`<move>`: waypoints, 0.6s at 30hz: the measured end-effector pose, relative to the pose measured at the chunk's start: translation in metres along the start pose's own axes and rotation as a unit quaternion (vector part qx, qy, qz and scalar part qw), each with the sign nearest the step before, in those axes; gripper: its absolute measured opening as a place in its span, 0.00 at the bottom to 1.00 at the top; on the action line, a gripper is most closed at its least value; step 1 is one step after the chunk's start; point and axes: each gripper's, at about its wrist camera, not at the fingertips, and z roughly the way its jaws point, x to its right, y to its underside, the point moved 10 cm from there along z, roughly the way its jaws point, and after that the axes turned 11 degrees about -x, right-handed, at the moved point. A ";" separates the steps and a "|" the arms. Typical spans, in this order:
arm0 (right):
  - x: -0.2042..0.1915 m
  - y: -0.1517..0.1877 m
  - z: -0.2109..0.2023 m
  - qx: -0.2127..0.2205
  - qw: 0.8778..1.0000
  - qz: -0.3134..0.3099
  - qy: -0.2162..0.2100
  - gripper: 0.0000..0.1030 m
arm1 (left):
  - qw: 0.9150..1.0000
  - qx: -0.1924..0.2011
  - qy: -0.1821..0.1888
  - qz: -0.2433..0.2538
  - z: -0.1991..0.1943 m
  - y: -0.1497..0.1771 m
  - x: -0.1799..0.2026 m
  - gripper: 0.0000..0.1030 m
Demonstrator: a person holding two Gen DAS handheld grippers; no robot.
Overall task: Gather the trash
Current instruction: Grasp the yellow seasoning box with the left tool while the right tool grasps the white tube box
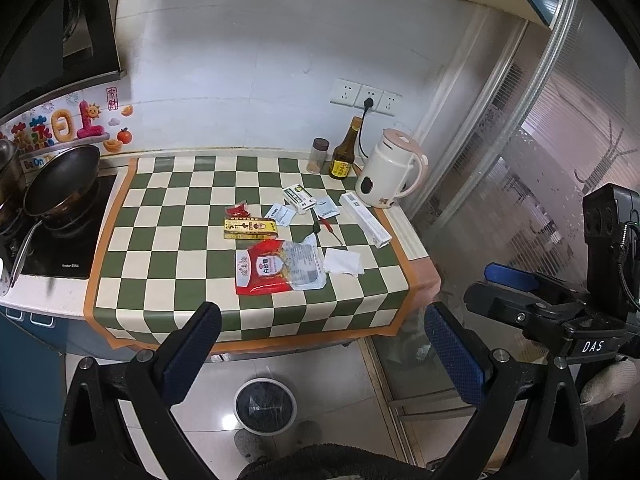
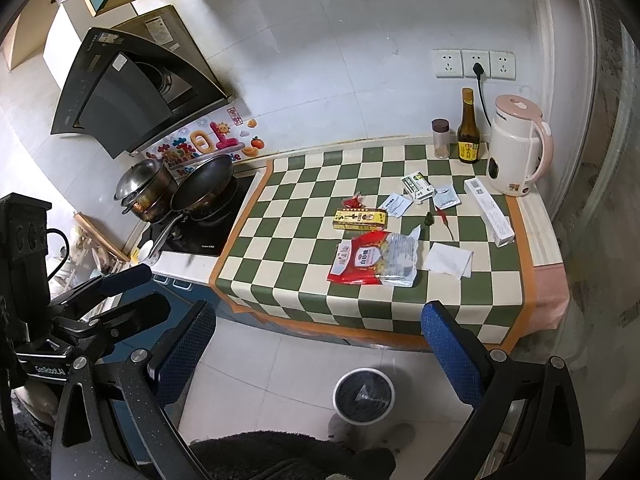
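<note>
Trash lies on the green-and-cream checked counter mat [image 1: 168,248] [image 2: 280,256]: a red-and-clear sugar bag [image 1: 280,266] [image 2: 374,258], a gold box [image 1: 250,229] [image 2: 361,218], a red wrapper [image 1: 239,210] [image 2: 352,202], a white tissue [image 1: 343,261] [image 2: 448,260], small white sachets [image 1: 280,213] [image 2: 396,203], a small green-white box [image 1: 299,197] [image 2: 417,186], a long white box [image 1: 365,218] [image 2: 489,211] and red chilies [image 1: 328,226] [image 2: 442,216]. A round white bin [image 1: 265,406] [image 2: 363,396] with a dark liner stands on the floor below. My left gripper [image 1: 320,356] and right gripper [image 2: 320,354] are open and empty, held back from the counter above the floor.
A white-and-pink kettle [image 1: 390,168] [image 2: 518,148], a dark sauce bottle [image 1: 346,150] [image 2: 468,128] and a spice jar [image 1: 319,155] [image 2: 441,138] stand at the back right. A frying pan [image 1: 60,180] [image 2: 202,182] and a pot [image 2: 146,190] sit on the hob to the left.
</note>
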 end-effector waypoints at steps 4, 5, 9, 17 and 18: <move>-0.005 0.004 0.007 -0.002 1.000 0.015 0.000 1.00 | 1.000 -0.005 -0.001 0.000 0.005 -0.003 -0.010 1.00; -0.006 0.005 0.008 -0.002 1.000 0.018 0.001 1.00 | 1.000 -0.001 -0.014 -0.003 0.007 -0.005 -0.016 1.00; 0.004 -0.007 0.020 0.004 0.998 0.055 0.029 1.00 | 0.987 0.022 -0.158 -0.008 0.028 -0.025 -0.055 1.00; 0.116 -0.037 0.093 -0.039 0.981 0.152 0.112 1.00 | 0.960 -0.035 -0.272 0.055 0.156 -0.085 -0.104 1.00; 0.135 -0.042 0.108 -0.054 0.979 0.156 0.117 1.00 | 0.952 -0.053 -0.290 0.085 0.179 -0.094 -0.106 1.00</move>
